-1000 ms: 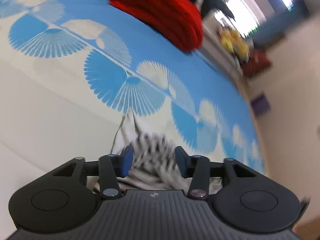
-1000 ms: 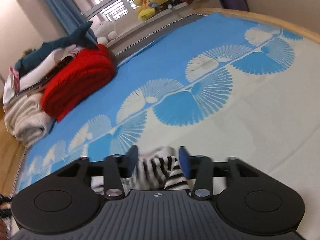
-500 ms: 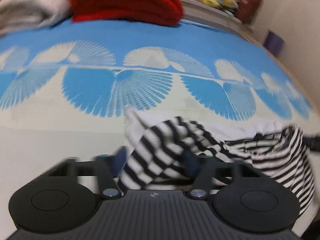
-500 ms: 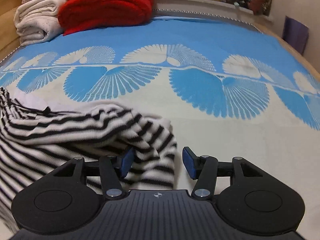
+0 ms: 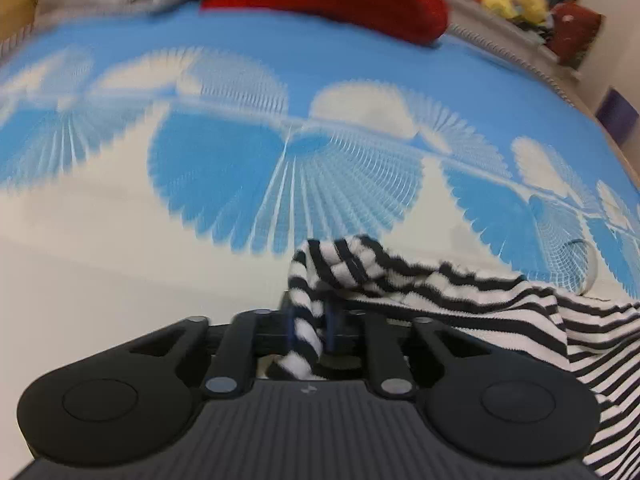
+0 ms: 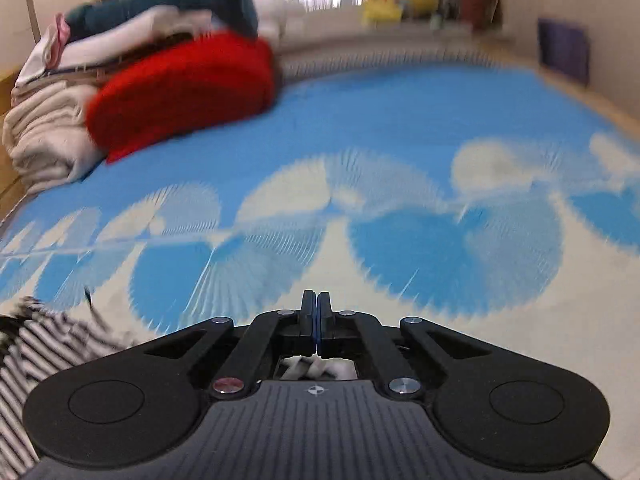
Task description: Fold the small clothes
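Observation:
A black-and-white striped garment point(image 5: 460, 292) lies bunched on the blue-and-cream patterned bed cover point(image 5: 280, 168). My left gripper point(image 5: 309, 326) is shut on a twisted edge of it, and the cloth trails off to the right. In the right wrist view my right gripper point(image 6: 316, 320) has its fingers pressed together, with a bit of striped cloth point(image 6: 308, 368) showing just behind them; the rest of the garment point(image 6: 36, 344) hangs at the lower left.
A red folded blanket point(image 6: 184, 92) and a stack of pale towels point(image 6: 44, 136) with a dark plush shark point(image 6: 224, 4) sit at the head of the bed. Plush toys point(image 5: 512, 0) line the windowsill. A wall point(image 5: 616, 20) runs along the right side.
Both grippers, open around the garment one second ago, have closed. The left one now pinches the striped cloth. Both views have swung and are blurred.

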`<state>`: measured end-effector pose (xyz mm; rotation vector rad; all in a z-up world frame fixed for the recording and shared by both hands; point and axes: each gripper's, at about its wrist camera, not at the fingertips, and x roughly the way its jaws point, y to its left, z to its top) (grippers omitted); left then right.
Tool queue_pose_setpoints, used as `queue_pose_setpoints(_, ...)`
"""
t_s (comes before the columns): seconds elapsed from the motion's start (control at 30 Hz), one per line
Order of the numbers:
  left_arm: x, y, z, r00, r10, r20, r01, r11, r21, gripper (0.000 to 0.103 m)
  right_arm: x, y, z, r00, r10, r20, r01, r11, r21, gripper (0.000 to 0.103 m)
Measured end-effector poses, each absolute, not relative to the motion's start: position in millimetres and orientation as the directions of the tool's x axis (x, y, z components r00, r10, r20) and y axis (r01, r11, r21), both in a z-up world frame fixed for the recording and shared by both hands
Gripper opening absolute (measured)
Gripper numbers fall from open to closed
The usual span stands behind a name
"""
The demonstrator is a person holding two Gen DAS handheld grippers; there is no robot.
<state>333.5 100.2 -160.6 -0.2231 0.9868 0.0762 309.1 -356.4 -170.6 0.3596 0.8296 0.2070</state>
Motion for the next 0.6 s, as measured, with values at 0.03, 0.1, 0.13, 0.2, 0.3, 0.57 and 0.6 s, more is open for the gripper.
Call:
queue_pose_setpoints(0.03,333.3,104.5,-156.7,0.556,-0.047,-0.830,-0.178,0.968,-0.175,0.027,309.4,-357.4,-167.6,0.661,0.322,-0.678,-0.030,0.914,0.405,0.005)
queue_pose_setpoints(0.1,332.1,115.0,-144.5,0.589,-0.094,-0.802,-0.174,0.955,-0.240,0.044,303.7,-367.9,-156.2,0.695,0.314,-0.647,-0.015,0.906,0.423,0.028)
queue_pose_setpoints(0.13,330.4,120.9,-140.1,0.597,-0.111,-0.794,-0.174,0.949,-0.264,0.056,299.7,-376.2,-150.9,0.707,0.335,-0.622,-0.020,0.890,0.456,0.045)
queue_pose_setpoints(0.2,329.5,130.1,-137.1,0.592,-0.140,-0.793,-0.171,0.940,-0.294,0.058,293.4,-389.4,-149.4,0.696,0.411,-0.588,-0.062,0.851,0.521,0.055)
queue_pose_setpoints(0.3,329.0,132.6,-146.1,0.552,-0.177,-0.815,-0.160,0.937,-0.312,0.058,288.1,-386.1,-157.7,0.617,0.457,-0.641,-0.144,0.866,0.479,0.055)
queue_pose_setpoints(0.57,323.4,120.7,-126.6,0.662,-0.110,-0.741,-0.137,0.955,-0.264,0.003,303.8,-362.2,-150.3,0.691,0.366,-0.624,-0.129,0.911,0.392,0.001)
queue_pose_setpoints(0.6,322.0,119.0,-119.4,0.695,-0.098,-0.713,-0.131,0.957,-0.259,0.003,305.2,-367.0,-143.7,0.734,0.341,-0.587,-0.086,0.904,0.418,0.001)
